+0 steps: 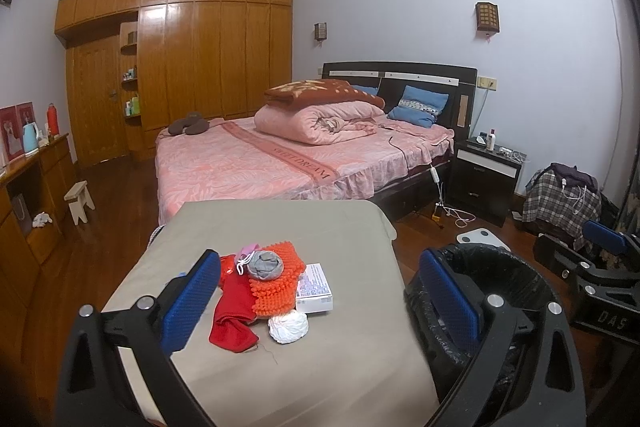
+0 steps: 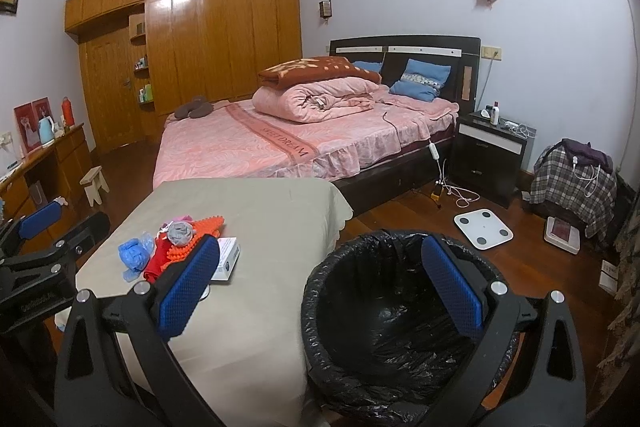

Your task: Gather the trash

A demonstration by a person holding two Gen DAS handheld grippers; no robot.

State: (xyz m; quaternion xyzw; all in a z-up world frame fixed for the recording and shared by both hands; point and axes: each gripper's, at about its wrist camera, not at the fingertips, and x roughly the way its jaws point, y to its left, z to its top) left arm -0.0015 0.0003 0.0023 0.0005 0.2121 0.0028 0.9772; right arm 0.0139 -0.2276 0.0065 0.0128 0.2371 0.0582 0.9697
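Standing by the cloth-covered table: a small heap of odds and ends sits near its middle, and a lined bin waits on the floor to its right.

Left gripper point(image 1: 320, 301): jaws spread wide, empty, hovering above the heap without touching it.

Right gripper point(image 2: 320, 281): also wide open and empty, one blue finger over the table edge, the other over the bin's mouth.

Trash bin point(image 2: 352, 259): black liner, looks nearly empty, close beside the table; a short carry from the heap.

White paper wad point(image 1: 288, 325): at the near edge of the heap, apart from the cloths. Likely very light and crushable; a pinch across its middle should hold, and squeezing does no harm.

Small box point(image 1: 315, 291): lies flat, partly under the orange chenille cloth point(image 1: 276, 279). Stiff card, probably light; best taken across its short sides once the cloth is off it.

Red cloth point(image 1: 232, 315): limp, draped; will trail and may drag neighbours, so grab a bunched fold.

Grey sock ball point(image 1: 265, 265): soft and springy, on top of the orange cloth; easy to nip from above.

Blue crumpled plastic point(image 2: 136, 254): on the heap's left side, thin and slippery looking; close fully on a thick crease.

Risk: whichever piece is lifted, overlapping cloths may come along.
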